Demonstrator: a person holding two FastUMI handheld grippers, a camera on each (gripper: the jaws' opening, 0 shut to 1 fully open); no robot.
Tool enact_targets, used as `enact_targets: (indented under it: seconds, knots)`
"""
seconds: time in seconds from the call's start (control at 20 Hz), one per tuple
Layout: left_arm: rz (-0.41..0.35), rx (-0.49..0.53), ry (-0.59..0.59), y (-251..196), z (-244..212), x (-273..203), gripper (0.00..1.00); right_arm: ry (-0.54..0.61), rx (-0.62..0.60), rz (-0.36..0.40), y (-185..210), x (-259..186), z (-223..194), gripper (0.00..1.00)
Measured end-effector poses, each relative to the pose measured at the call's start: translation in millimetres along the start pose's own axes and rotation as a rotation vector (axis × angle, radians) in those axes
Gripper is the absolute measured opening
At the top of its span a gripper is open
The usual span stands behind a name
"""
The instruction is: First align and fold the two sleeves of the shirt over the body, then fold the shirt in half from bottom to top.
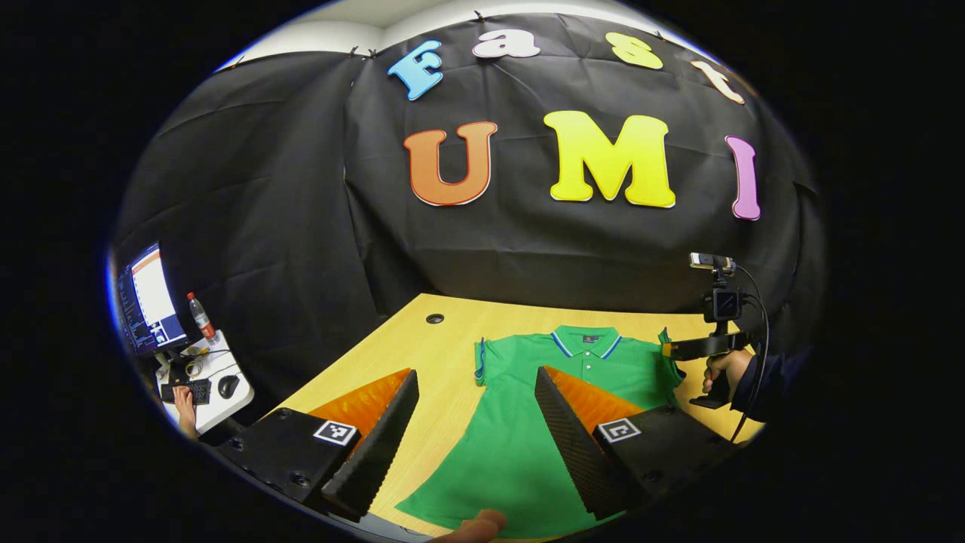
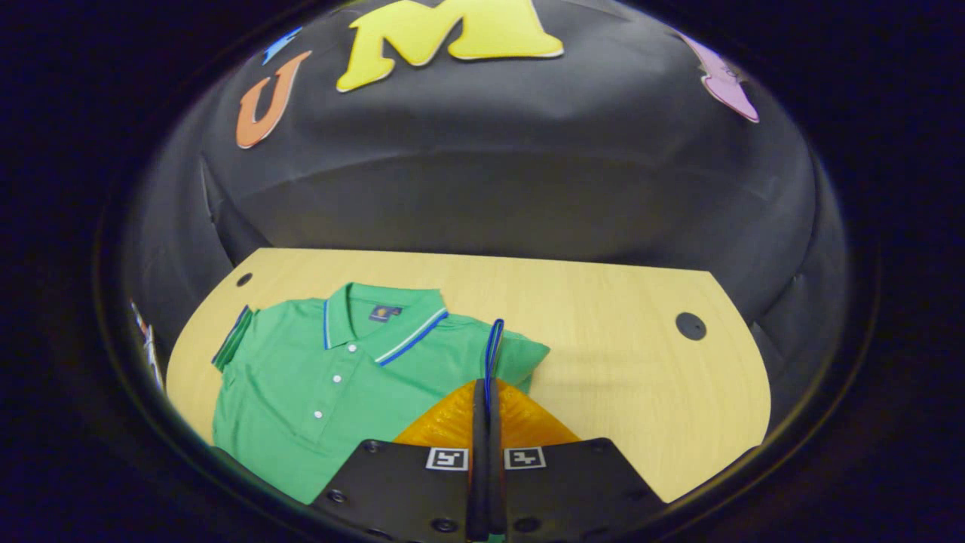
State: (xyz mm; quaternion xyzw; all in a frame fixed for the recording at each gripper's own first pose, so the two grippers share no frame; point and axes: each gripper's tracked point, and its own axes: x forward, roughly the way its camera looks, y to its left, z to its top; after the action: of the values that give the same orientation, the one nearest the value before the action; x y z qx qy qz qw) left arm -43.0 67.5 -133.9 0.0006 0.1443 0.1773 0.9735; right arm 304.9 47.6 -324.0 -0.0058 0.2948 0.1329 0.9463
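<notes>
On table (image 2: 626, 362), right hand-held gripper (image 2: 486, 400) pinches shirt (image 2: 317, 385) sleeve (image 2: 520, 351); left hand-held gripper (image 1: 475, 422) wide open above shirt.

1 shirt (image 1: 528, 407), 1 table (image 2: 618, 317), 2 claws, 1 monitor (image 1: 149, 300), 1 bottle (image 1: 201, 318).

The shirt (image 1: 528, 422) hem is cut off at the near edge and partly hidden behind the left gripper (image 1: 475, 445) fingers; the monitor (image 1: 147, 302) at far left is too small to read

Left claw (image 1: 473, 422) gapes (over shirt (image 1: 520, 422)).
</notes>
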Motion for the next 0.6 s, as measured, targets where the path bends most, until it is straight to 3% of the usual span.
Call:
enact_targets:
  seconds: [0.3, 0.6]
  knots:
    - [0.023, -0.017, 0.006, 19, -10, -10, 1.00, 0.004, -0.154, 0.089, 50, 3, -12, 0.03]
    - [0.094, -0.034, 0.015, 60, -15, -13, 1.00, 0.018, -0.165, 0.116, 78, 17, -27, 0.03]
